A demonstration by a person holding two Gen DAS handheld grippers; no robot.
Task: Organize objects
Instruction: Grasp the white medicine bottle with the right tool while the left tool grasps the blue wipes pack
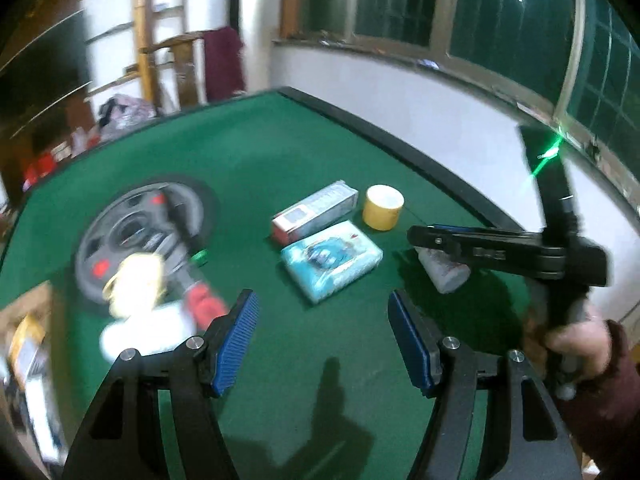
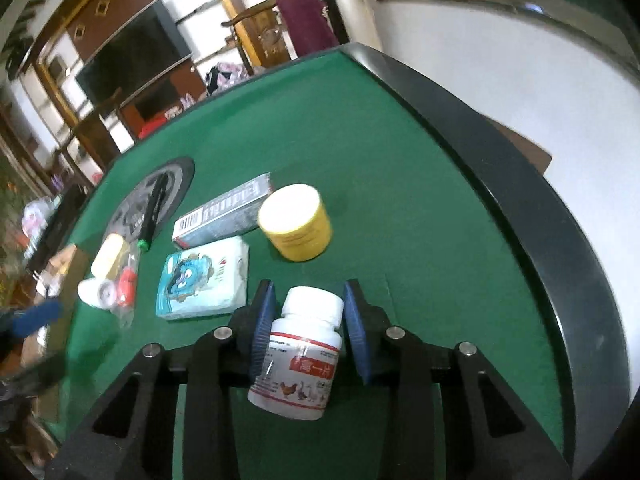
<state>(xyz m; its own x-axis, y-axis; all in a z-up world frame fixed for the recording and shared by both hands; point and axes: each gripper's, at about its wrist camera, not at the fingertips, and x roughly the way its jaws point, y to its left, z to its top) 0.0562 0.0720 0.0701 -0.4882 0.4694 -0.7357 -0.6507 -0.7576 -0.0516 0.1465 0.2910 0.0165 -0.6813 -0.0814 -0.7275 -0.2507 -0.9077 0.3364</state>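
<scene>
A white pill bottle with a red label lies between the blue pads of my right gripper; the left pad touches it, the right pad shows a small gap. In the left wrist view the right gripper hovers over the same bottle. My left gripper is open and empty above the green felt. Ahead lie a light blue tissue pack, a grey and red box and a yellow jar.
A dark weight plate with a black marker across it lies at the left, beside a bag of small white and red items. The table's black rim runs along the right. A wall and windows lie beyond.
</scene>
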